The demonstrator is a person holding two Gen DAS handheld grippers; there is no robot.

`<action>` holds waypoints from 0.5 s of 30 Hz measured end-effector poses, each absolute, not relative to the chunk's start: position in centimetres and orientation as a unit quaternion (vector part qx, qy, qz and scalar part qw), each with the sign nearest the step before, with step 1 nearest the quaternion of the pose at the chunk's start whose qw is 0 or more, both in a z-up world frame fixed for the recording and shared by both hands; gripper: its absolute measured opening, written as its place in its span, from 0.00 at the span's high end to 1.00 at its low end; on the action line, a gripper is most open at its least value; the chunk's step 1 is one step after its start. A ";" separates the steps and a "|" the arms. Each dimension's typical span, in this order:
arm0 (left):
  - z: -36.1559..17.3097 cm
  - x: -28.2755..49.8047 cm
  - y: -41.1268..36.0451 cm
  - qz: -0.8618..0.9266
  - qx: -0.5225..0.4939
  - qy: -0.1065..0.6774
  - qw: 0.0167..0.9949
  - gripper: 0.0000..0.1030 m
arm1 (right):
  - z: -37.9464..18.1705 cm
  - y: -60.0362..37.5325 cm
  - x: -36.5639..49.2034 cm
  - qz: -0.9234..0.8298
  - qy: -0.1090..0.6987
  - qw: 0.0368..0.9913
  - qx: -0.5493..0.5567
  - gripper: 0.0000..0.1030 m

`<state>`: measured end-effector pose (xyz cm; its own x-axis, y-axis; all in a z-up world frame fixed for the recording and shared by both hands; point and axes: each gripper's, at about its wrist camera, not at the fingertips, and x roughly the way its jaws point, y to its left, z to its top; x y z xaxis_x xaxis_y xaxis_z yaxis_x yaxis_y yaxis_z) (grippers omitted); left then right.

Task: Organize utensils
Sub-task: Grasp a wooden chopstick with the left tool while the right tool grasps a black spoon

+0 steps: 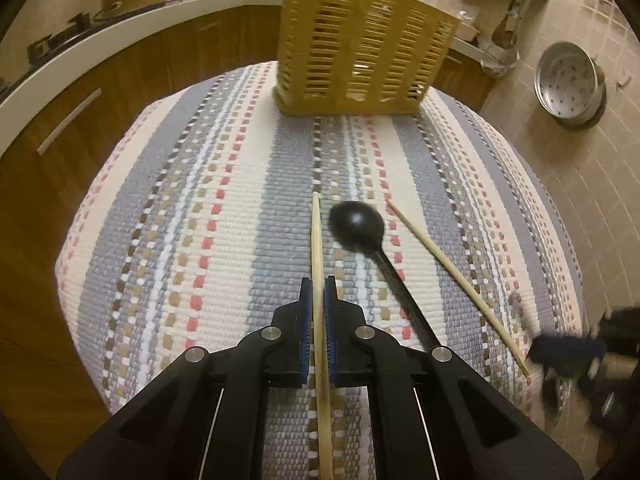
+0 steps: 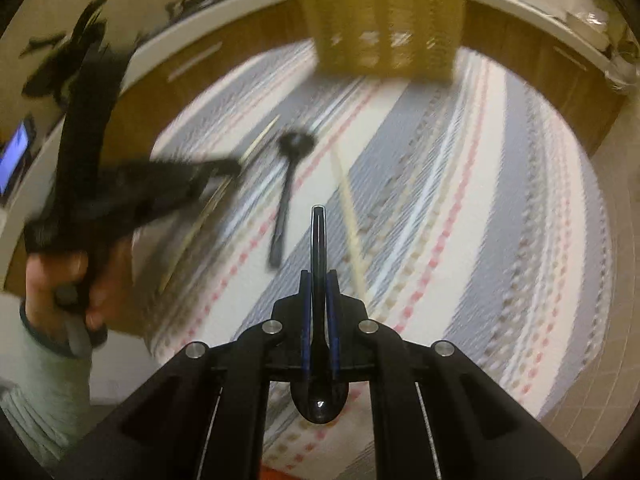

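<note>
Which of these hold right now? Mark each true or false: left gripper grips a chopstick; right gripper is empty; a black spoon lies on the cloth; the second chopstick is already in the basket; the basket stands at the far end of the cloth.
1. The left gripper grips a chopstick. True.
2. The right gripper is empty. False: it is shut on a black utensil.
3. A black spoon lies on the striped cloth. True.
4. The second chopstick is in the basket. False: it lies on the cloth, right of the spoon.
5. The basket stands at the cloth's far end. True.
</note>
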<state>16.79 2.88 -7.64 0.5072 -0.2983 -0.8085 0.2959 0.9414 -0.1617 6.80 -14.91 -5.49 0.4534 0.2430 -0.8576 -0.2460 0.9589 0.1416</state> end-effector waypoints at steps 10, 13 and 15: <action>-8.2 18.2 3.1 -0.124 -0.008 0.487 0.865 0.96 | -7.9 -20.8 15.2 0.067 0.541 0.838 0.003 0.94; -8.1 18.5 2.6 -0.122 0.003 0.490 0.863 0.96 | -8.2 -21.1 15.7 0.077 0.552 0.830 0.013 0.94; -8.0 18.6 2.6 -0.123 0.005 0.496 0.860 0.95 | -8.4 -21.3 16.1 0.084 0.565 0.820 0.022 0.93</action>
<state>18.56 2.61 -8.03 0.4784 -0.2065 -0.8535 0.2172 0.9696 -0.1129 16.11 -21.25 -8.38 0.3465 0.1637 -0.9237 -0.1131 0.9848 0.1321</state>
